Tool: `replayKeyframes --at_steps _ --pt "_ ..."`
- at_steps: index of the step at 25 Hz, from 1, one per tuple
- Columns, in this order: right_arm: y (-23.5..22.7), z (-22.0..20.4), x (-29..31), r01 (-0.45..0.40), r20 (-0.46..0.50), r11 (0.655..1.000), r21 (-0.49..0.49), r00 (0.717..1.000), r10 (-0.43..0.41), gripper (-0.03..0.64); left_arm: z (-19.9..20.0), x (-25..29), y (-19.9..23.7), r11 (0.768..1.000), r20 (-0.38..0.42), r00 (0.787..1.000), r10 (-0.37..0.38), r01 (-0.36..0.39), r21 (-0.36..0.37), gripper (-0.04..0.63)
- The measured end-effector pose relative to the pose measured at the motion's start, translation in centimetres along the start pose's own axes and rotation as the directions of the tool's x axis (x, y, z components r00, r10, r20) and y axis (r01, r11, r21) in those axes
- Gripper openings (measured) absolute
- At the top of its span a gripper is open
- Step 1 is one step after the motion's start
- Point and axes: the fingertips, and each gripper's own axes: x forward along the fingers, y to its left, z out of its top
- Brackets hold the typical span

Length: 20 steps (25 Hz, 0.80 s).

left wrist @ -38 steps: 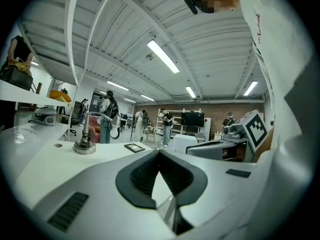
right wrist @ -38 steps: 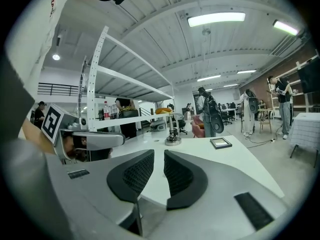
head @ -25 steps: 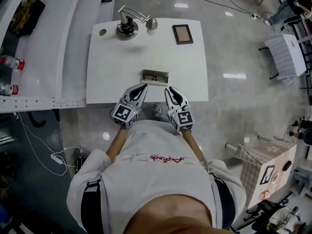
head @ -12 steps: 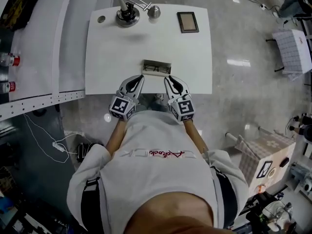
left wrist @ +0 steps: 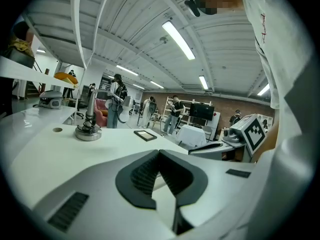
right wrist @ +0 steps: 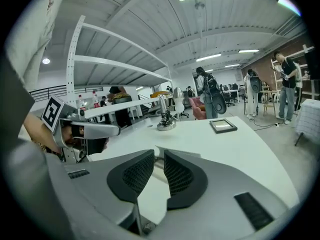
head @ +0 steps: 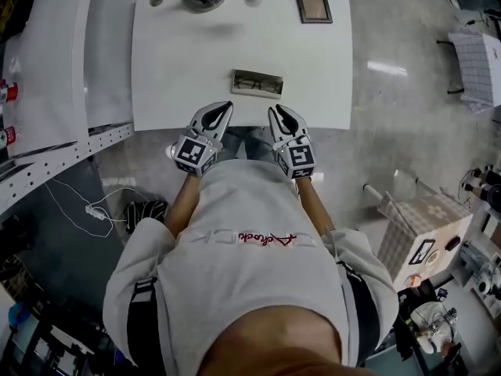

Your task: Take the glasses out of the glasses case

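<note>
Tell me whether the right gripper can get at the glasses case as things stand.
Probably yes. The right gripper hangs at the table's near edge, jaws apart and empty, and the glasses case lies just ahead with nothing between them.

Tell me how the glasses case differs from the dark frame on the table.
The glasses case lies near the table's front edge; the dark frame lies at the far edge. The case is long, pale and open, with glasses inside; the frame is squarer and dark-bordered. Both lie flat on the white table.
</note>
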Motion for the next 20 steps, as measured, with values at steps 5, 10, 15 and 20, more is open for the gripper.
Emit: replayKeyframes --at_steps 5,10,15,20 --pt "0.2 -2.7 0.4 0.008 -0.058 1.0 0.021 0.998 -0.007 0.08 -2.1 -0.3 0.2 0.999 -0.031 0.999 -0.01 0.009 -0.037 -0.002" --pt "0.8 -4.2 0.6 0.006 -0.103 1.0 0.013 0.995 -0.004 0.08 -3.4 -0.9 0.0 0.998 -0.046 0.999 -0.014 0.011 -0.069 -0.002" --pt "1.1 -3.8 1.8 -0.004 -0.141 0.986 -0.168 0.99 -0.02 0.035 -3.6 -1.0 0.3 0.996 -0.041 0.999 -0.011 0.007 -0.084 -0.002" --pt "1.4 -4.1 3.3 -0.065 -0.2 0.87 -0.489 0.979 -0.04 0.035 -3.7 -1.3 0.8 0.996 -0.043 0.999 0.006 -0.01 -0.086 -0.002"
